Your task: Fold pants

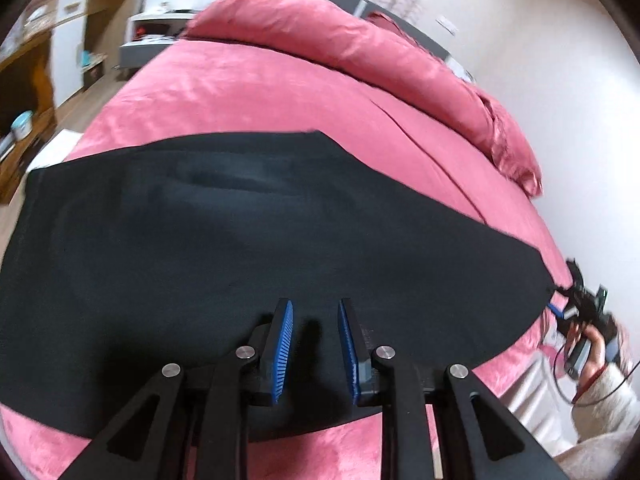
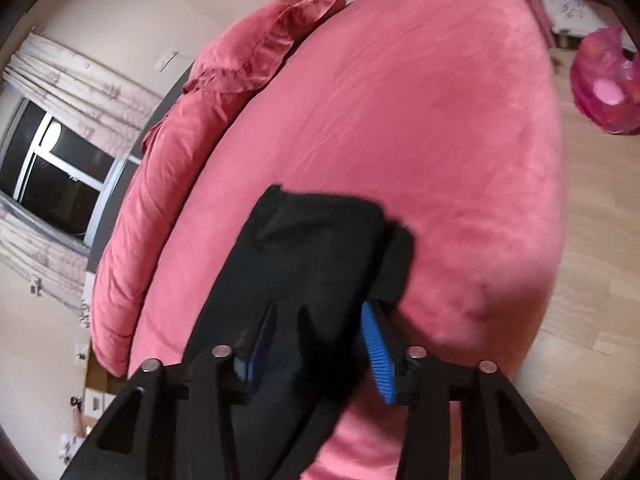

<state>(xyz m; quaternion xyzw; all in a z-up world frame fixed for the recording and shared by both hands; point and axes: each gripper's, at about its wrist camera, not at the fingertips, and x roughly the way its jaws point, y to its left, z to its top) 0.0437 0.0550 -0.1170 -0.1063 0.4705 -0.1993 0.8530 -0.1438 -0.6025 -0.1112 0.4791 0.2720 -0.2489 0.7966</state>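
Note:
Black pants [image 1: 248, 240] lie spread flat across a pink bed [image 1: 240, 92], reaching from the left edge to the right one. My left gripper [image 1: 315, 304] hovers over their near edge, its blue pads [image 1: 282, 344] apart, and I see only flat cloth under the gap. At the far right a hand in a pale sleeve [image 1: 600, 384] holds the right gripper [image 1: 576, 292] at the narrow end. In the right wrist view the pants' end [image 2: 320, 240] lies bunched on the bed [image 2: 440, 120]. My right gripper [image 2: 319, 306] is open there, with cloth between its fingers and no pad pressing on it.
A rolled pink duvet with pillows [image 1: 360, 48] [image 2: 180, 140] runs along the wall side of the bed. Wooden shelves [image 1: 28, 92] and a white cabinet [image 1: 160, 28] stand beyond the bed. Wooden floor [image 2: 592, 240] with a pink bag [image 2: 608, 80] borders the bed's right.

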